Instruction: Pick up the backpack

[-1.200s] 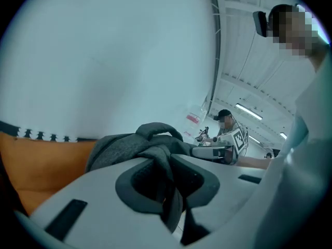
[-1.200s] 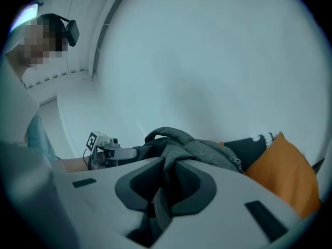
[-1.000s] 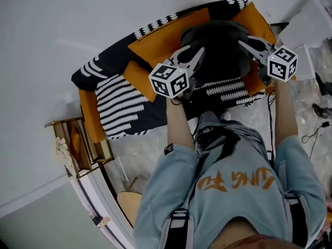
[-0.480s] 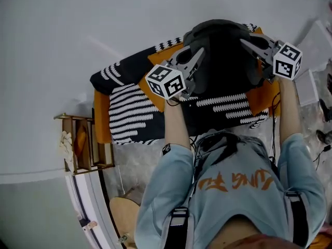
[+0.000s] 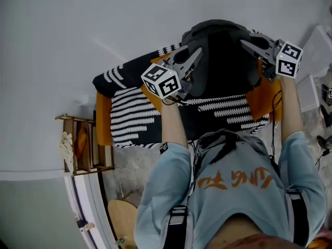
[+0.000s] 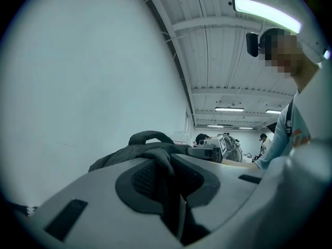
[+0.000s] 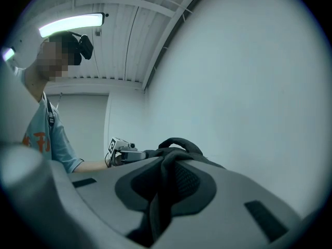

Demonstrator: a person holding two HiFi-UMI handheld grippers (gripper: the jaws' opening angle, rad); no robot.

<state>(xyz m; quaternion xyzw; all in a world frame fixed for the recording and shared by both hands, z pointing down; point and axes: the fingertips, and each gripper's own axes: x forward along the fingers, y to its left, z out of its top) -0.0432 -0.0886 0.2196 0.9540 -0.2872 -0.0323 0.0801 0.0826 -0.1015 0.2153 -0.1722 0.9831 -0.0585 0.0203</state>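
The dark grey backpack hangs between my two grippers, lifted off the orange sofa below it. In the head view my left gripper grips its left side and my right gripper its right side. The left gripper view shows my left gripper shut on a fold of backpack fabric, with the carry handle arching above. Seen from the right gripper view, my right gripper is shut on a fold of the backpack too. Each gripper view shows the other gripper beyond the bag.
The sofa carries black-and-white striped cushions and stands against a plain pale wall. A wooden side shelf stands at its left end. A white box lies at the right, and a round wooden stool near my feet.
Both grippers have risen together with the backpack held between them. It has come up off the sofa seat, which now shows below it.
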